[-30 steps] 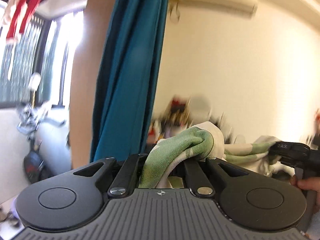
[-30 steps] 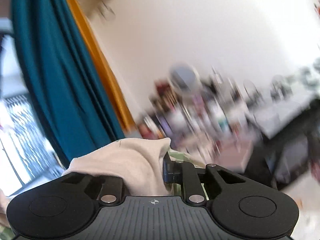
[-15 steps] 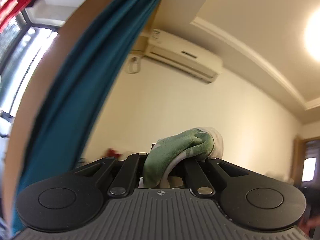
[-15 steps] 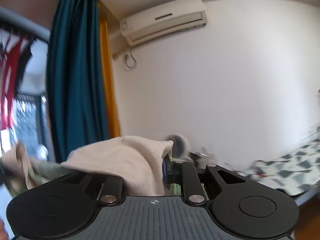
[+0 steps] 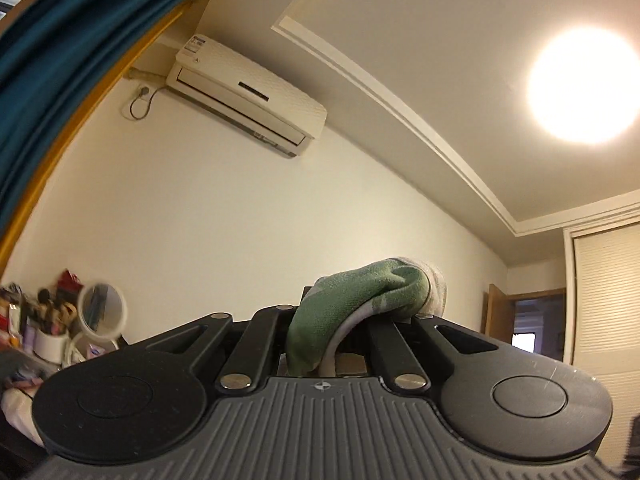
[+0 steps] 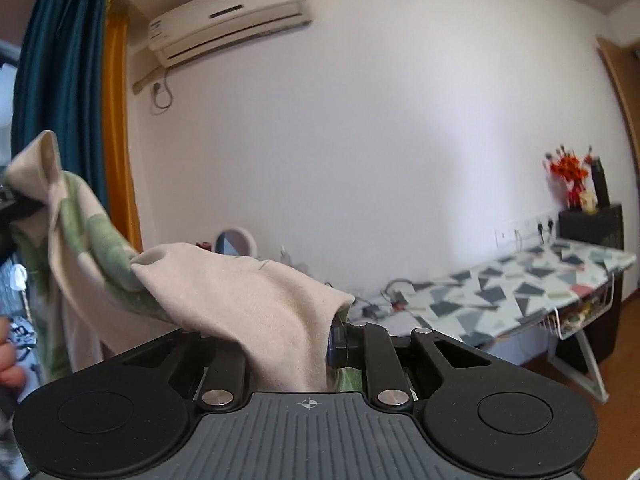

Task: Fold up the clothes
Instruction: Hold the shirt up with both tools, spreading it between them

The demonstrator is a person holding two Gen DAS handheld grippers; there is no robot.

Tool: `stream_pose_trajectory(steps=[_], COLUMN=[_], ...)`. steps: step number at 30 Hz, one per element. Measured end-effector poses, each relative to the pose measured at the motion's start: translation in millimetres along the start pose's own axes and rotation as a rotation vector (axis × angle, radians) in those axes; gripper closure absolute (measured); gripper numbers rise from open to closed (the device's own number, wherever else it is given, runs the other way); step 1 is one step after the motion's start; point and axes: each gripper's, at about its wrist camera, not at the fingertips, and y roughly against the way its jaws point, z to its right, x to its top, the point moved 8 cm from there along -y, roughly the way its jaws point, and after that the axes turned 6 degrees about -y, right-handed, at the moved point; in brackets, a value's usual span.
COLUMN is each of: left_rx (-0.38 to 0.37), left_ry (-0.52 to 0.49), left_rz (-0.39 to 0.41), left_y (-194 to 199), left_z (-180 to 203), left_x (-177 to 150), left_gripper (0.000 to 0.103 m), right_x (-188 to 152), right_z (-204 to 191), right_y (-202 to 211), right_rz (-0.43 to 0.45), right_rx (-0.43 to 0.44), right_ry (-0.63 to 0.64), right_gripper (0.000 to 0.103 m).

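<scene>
A green and cream garment (image 5: 360, 296) is bunched between the fingers of my left gripper (image 5: 360, 316), which is shut on it and tilted up toward the ceiling. In the right wrist view the same garment (image 6: 248, 292) shows its cream inside, draped over my right gripper (image 6: 320, 336), which is shut on it. The cloth stretches away to the left, up to the other gripper (image 6: 20, 210) at the frame's edge. Both pairs of fingertips are hidden under the cloth.
An ironing board (image 6: 540, 280) with a patterned cover stands at the right. A cluttered dresser with a round mirror (image 5: 100, 308) is at the left wall. An air conditioner (image 6: 228, 16) hangs high, beside teal curtains (image 6: 56, 92). A hand (image 6: 10, 360) shows at the left edge.
Both grippers have lifted and tilted upward with the garment held. The left view swung from the room to the ceiling; the cloth between the grippers now hangs stretched out.
</scene>
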Motion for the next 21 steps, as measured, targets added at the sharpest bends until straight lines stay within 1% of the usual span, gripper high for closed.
stream_pose_trajectory(steps=[3, 6, 10, 13, 17, 21], left_rx=[0.006, 0.003, 0.0, -0.026, -0.075, -0.124], left_ry=[0.015, 0.024, 0.098, 0.074, 0.094, 0.115], left_rz=[-0.04, -0.082, -0.133, -0.172, -0.186, -0.2], left_y=[-28.9, -56.4, -91.7, -112.8, -152.3, -191.7], left_z=[40.3, 78.7, 119.3, 145.6, 171.2, 196.9], left_x=[-31.8, -62.4, -91.7, -109.9, -139.2, -168.4], left_gripper=[0.097, 0.097, 0.097, 0.097, 0.097, 0.097], right_x=[6.4, 18.8, 38.5, 59.5, 84.8, 106.5], right_z=[57.6, 112.2, 178.7, 222.5, 273.7, 320.5], right_y=[23.2, 42.9, 56.2, 59.5, 58.9, 43.9], right_rz=[-0.018, -0.042, -0.079, -0.064, -0.016, -0.002], right_rx=[0.025, 0.01, -0.024, -0.058, -0.124, -0.174], right_ry=[0.035, 0.07, 0.064, 0.062, 0.061, 0.047], right_gripper=[0.087, 0.087, 0.087, 0.087, 0.087, 0.087])
